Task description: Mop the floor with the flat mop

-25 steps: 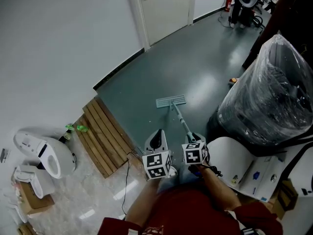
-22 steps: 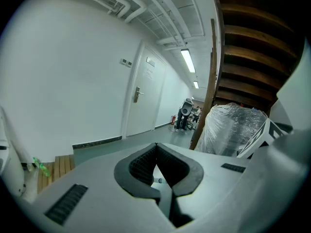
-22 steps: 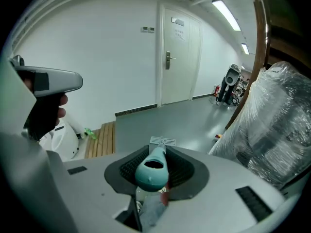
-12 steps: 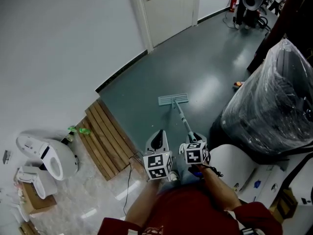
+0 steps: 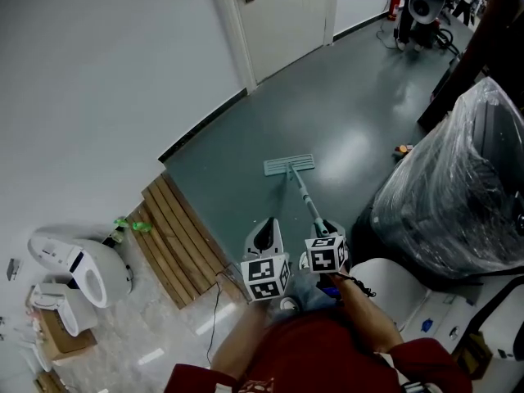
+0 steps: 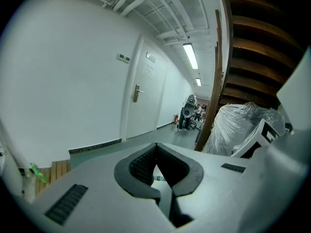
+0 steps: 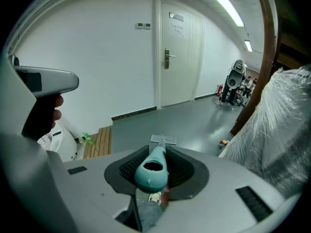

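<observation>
Teal-handled flat mop (image 5: 289, 165) on floor (image 5: 344, 97)

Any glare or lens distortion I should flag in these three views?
Head view: soft glare patch on the floor, highlights on the plastic wrap, wall edges bowed. Left gripper view: fisheye, black corners, ceiling light blown out. Right gripper view: same fisheye; mop handle looms large, mop head tiny.

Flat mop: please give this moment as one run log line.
right gripper shut on teal plastic mop handle | left gripper shut, empty | grey flat mop head on grey-green floor ahead
</observation>
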A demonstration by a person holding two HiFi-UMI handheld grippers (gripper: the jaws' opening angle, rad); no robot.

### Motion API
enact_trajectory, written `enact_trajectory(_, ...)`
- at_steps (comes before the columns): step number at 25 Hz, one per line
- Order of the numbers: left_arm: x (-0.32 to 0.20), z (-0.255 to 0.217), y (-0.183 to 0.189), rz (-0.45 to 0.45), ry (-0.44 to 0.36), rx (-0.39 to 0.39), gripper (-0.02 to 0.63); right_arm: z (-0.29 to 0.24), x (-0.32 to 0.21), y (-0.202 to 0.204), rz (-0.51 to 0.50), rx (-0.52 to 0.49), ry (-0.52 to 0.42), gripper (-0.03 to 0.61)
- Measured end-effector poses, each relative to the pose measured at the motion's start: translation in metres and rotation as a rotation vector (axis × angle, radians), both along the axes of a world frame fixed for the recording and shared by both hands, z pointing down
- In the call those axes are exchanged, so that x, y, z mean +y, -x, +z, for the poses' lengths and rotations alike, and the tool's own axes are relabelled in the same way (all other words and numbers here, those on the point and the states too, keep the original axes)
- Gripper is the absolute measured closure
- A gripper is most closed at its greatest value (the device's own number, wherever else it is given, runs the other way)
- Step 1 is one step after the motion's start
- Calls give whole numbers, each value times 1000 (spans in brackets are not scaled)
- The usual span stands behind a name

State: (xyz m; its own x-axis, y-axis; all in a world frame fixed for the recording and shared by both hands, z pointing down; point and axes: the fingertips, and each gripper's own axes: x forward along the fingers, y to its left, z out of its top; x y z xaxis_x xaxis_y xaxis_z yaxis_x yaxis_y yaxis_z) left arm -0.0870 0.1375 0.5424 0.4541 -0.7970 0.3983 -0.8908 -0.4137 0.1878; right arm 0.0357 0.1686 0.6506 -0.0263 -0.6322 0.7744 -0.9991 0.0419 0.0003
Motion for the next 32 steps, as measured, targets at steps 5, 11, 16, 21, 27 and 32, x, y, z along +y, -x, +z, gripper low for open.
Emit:
enact_trajectory(5,-35,-7,-12,-20,-9,-8,598,0,-36,-12,-18,-3,0,462)
enact_trajectory(11,-76,-13,-29,-38,-14,-26,598,-1,-82,-29,-38,-12,-2,462)
enact_trajectory(16,-103,-12,-49,-54,-26,-51,598,5,-116,-50,-58,-17,-6,462)
enact_trajectory(21,-135,-17,-52,-82,-35,-49,598,4,-149,-55,-85,-10,-3,462)
enact_trajectory(27,-171,-13,-62,-72,-39,-26,598,10,-178,-61,-95,7,10,462)
enact_trajectory(32,-216,-7,-59,-57,-43,-18,598,16,-218,-58,-82,11,11,462)
